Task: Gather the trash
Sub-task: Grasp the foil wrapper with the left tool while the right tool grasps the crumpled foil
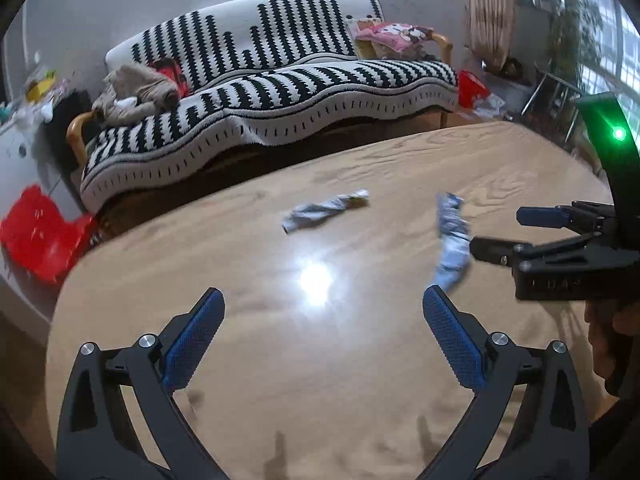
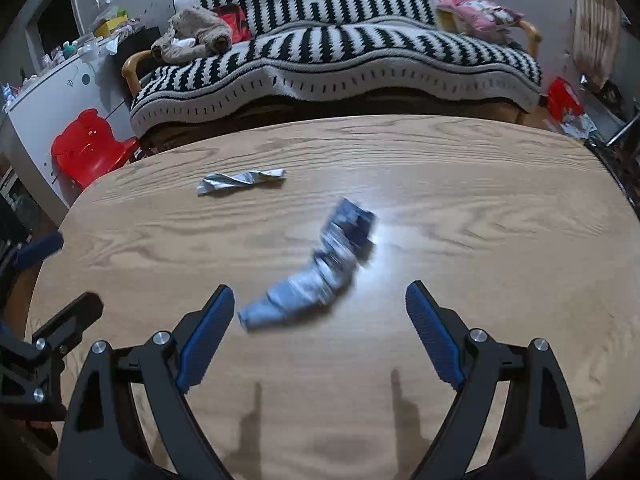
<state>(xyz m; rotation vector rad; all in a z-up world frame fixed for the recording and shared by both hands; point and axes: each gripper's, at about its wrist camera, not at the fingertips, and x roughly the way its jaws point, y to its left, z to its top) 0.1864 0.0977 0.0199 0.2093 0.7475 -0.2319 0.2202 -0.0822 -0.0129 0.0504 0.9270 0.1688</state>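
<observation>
Right gripper (image 2: pixel 320 308) gapes above wrapper (image 2: pixel 316 276), mid-table (image 2: pixel 480 240).

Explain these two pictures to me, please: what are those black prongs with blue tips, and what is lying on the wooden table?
There is no robot here. A person carries a hand-held gripper in each hand, each with two black fingers tipped with blue pads. A small wide-angle camera on each one looks forward along its fingers, which is why the room bends at the edges.

One picture comes from the left hand-held gripper, the other from the right hand-held gripper. Both are open and hold nothing.

On the wooden table lie two pieces of trash: a twisted silver wrapper farther away, and a crumpled blue-white wrapper just in front of the right one. Behind stands a striped sofa.
</observation>
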